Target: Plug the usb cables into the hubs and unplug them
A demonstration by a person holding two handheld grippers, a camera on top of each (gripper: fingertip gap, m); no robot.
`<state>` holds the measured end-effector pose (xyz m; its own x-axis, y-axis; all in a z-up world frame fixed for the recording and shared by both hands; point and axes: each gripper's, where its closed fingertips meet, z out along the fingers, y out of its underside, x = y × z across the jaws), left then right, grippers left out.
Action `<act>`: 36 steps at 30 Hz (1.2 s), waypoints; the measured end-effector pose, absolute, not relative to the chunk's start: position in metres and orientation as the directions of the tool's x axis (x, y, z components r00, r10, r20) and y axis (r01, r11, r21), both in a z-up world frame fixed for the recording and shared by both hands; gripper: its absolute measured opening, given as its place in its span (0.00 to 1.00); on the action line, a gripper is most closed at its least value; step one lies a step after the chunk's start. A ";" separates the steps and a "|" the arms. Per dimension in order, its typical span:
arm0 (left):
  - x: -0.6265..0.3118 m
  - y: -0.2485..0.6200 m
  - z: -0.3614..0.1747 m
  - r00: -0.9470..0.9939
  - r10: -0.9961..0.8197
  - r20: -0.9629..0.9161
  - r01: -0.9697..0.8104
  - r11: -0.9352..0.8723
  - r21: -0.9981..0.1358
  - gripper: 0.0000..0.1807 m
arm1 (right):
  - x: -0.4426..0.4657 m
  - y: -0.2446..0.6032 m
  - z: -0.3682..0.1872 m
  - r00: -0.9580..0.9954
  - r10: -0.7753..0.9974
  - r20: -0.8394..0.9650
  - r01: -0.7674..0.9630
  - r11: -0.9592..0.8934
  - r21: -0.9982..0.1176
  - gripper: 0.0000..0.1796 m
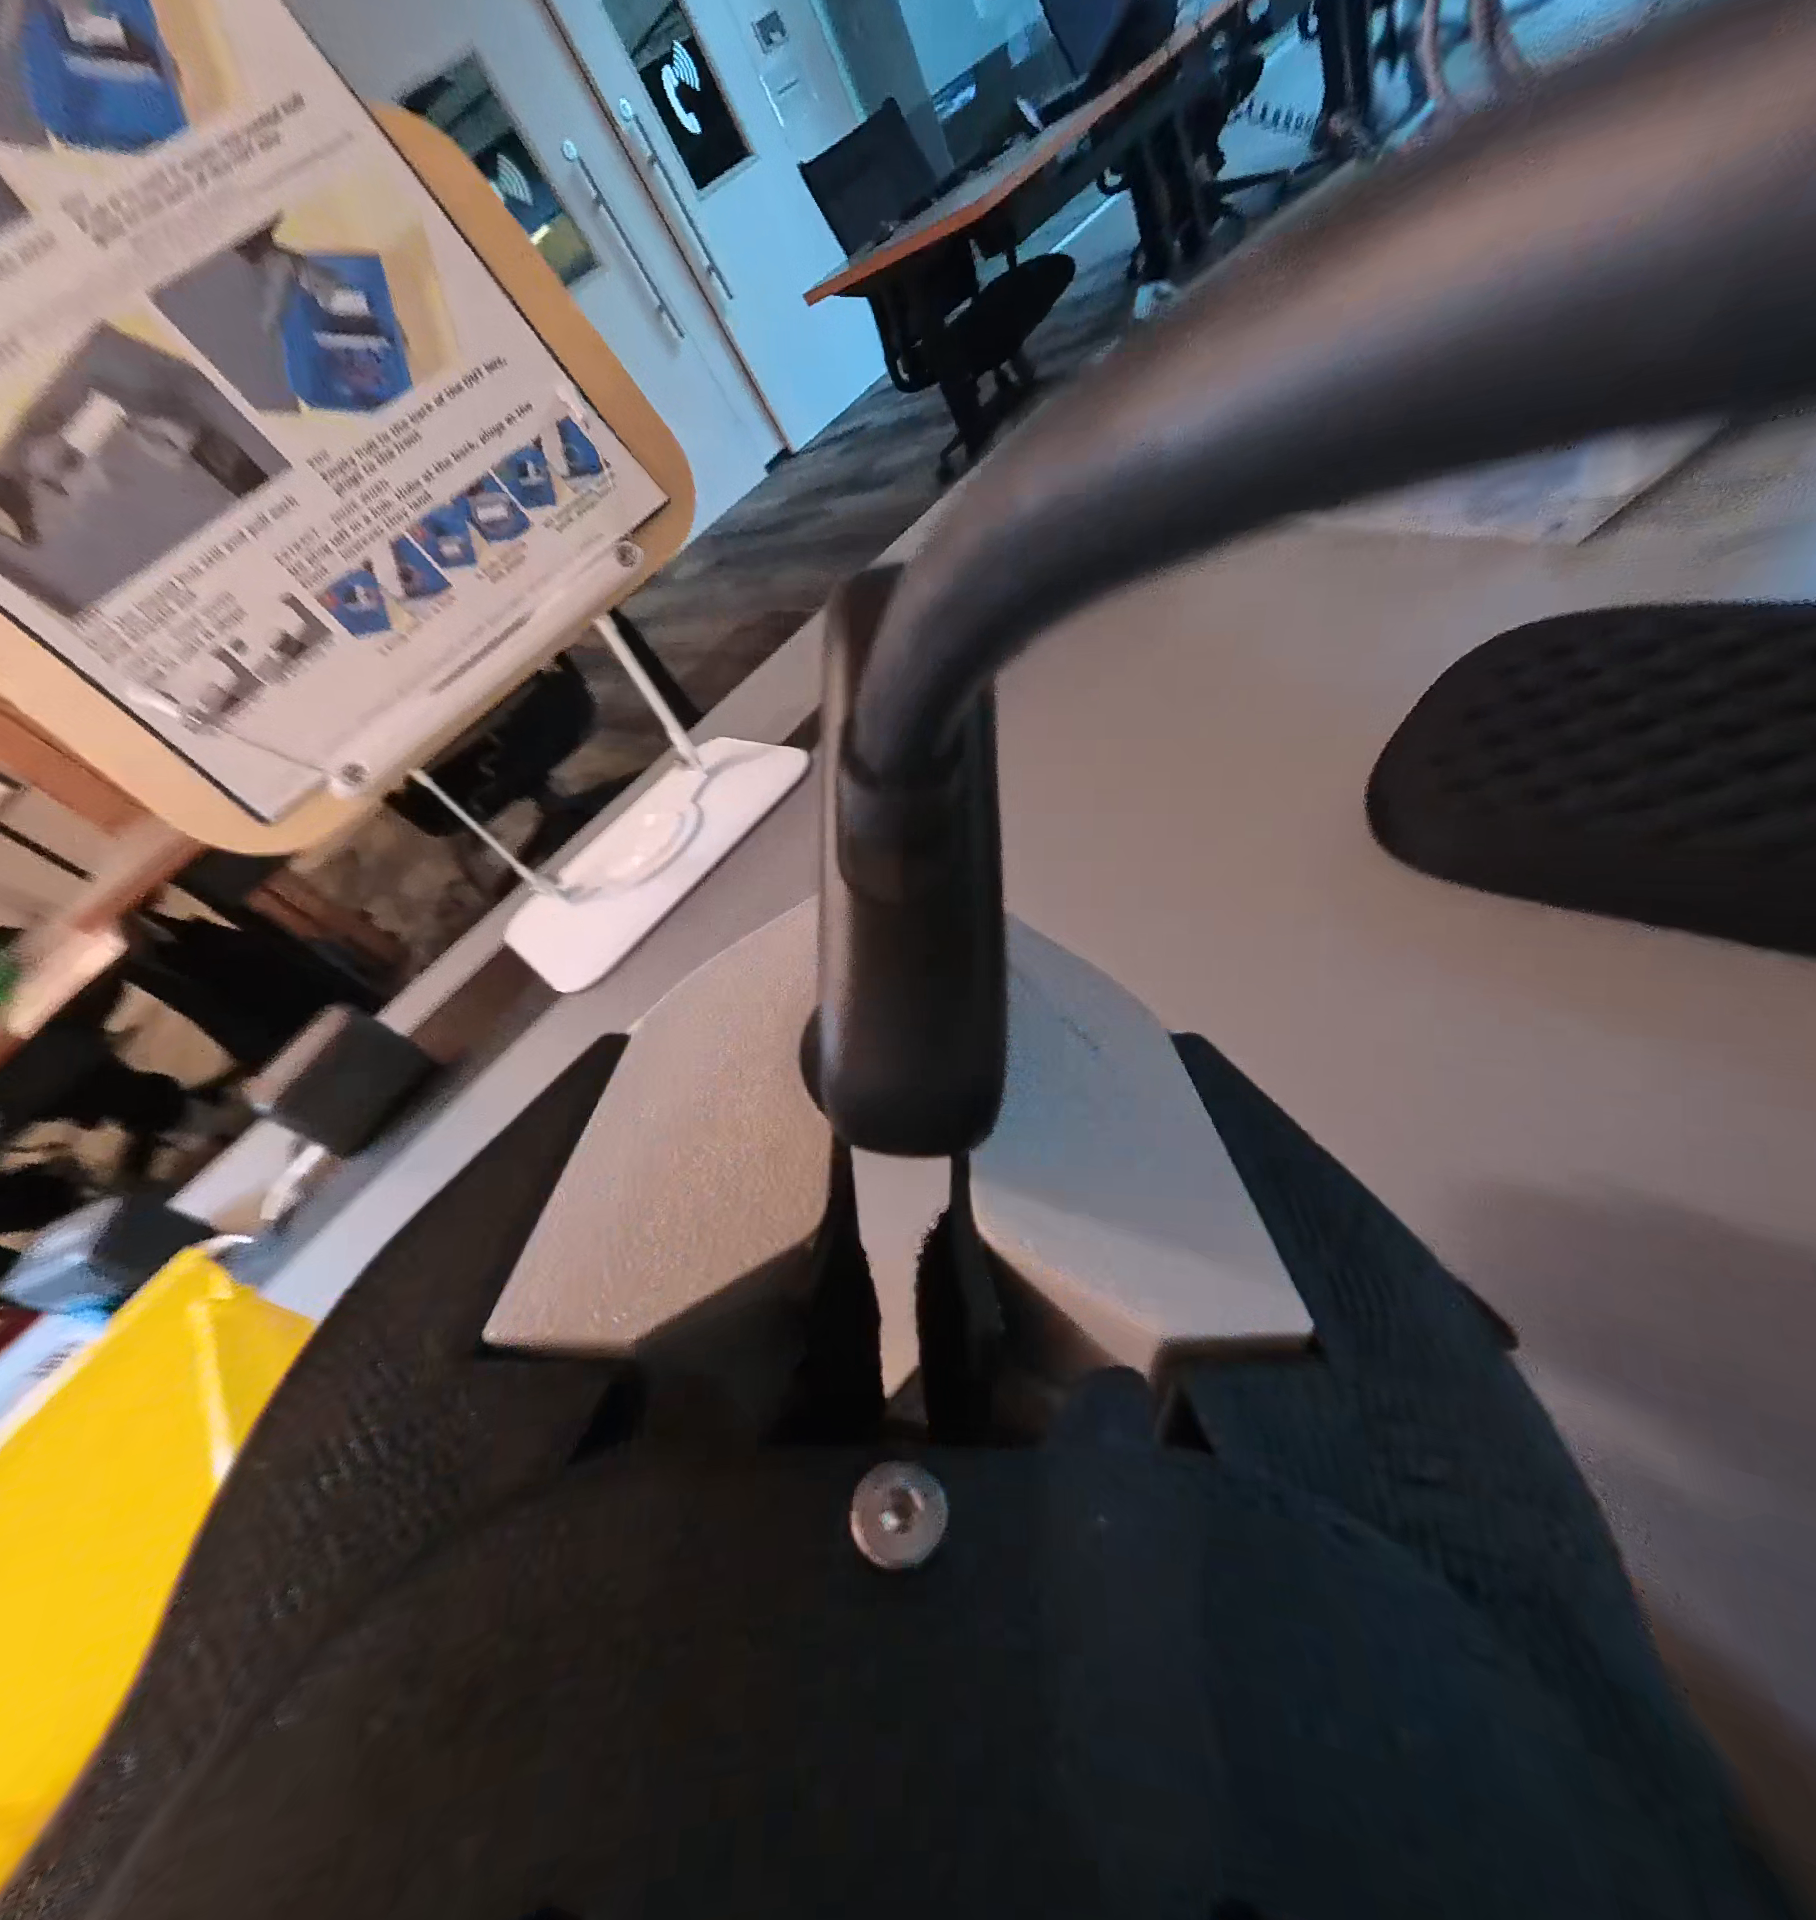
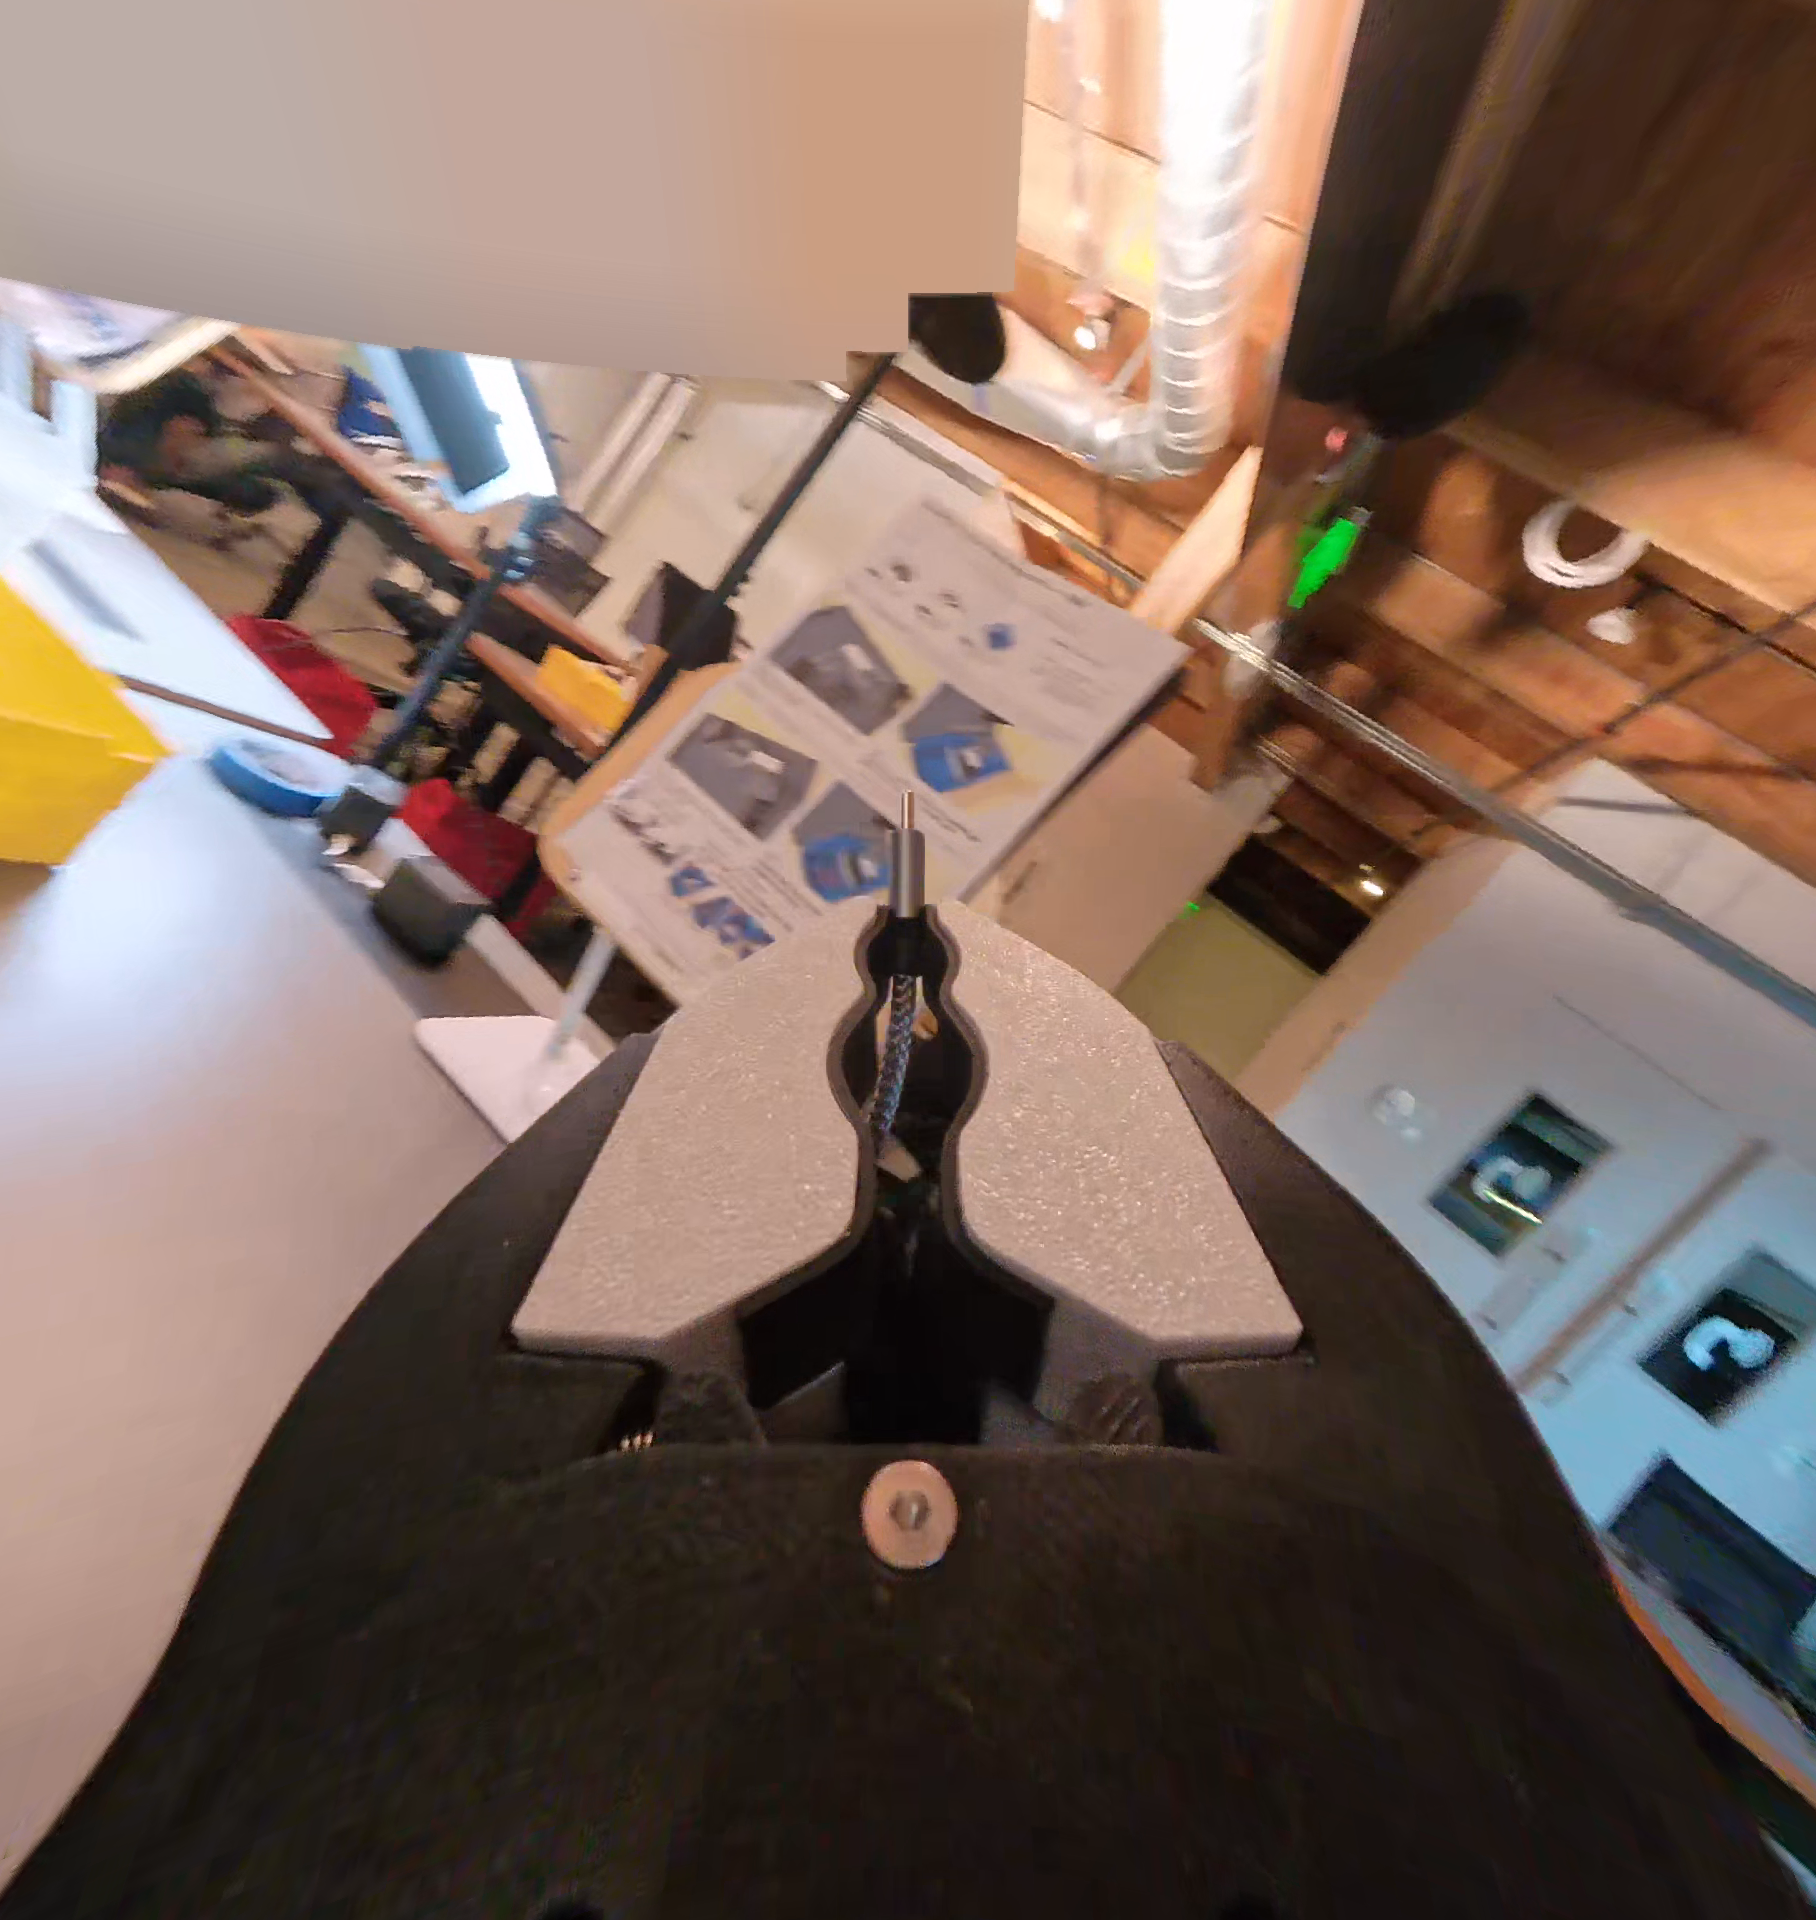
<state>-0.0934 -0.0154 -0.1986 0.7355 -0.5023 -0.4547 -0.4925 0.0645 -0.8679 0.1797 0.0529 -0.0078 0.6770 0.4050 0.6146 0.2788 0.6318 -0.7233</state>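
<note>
In the left wrist view my left gripper (image 1: 909,1049) is shut on a dark, slim hub (image 1: 909,883) that stands upright between the grey fingers (image 1: 696,1143). The hub's thick dark cable (image 1: 1299,343) arcs up and to the right, close to the camera and blurred. In the right wrist view my right gripper (image 2: 906,925) is shut on a braided usb cable (image 2: 893,1049). Its thin silver plug (image 2: 905,862) sticks out past the fingertips into the air. Neither view shows the other gripper, and the plug and hub are not seen together.
A grey table (image 1: 1351,1195) lies under the left gripper. On it are a black perforated oval object (image 1: 1662,769), a poster board (image 1: 291,416) on a white base (image 1: 665,852) and a yellow box (image 1: 83,1507). The right view shows a blue tape roll (image 2: 270,774) and a small black box (image 2: 426,914).
</note>
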 end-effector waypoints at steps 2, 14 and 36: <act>-0.094 -0.017 -0.201 0.757 -0.532 -0.380 -0.422 0.047 -0.905 0.07 | 0.208 0.053 0.000 0.715 0.356 0.601 0.302 0.618 -0.726 0.03; -0.091 -0.016 -0.206 0.765 -0.549 -0.337 -0.383 0.033 -0.923 0.08 | 0.290 0.088 -0.016 0.770 0.349 0.534 0.348 0.472 -0.810 0.03; -0.084 -0.011 -0.215 0.766 -0.585 -0.266 -0.332 -0.006 -0.943 0.08 | 0.304 0.130 -0.209 0.494 0.681 0.541 0.718 0.031 -0.695 0.04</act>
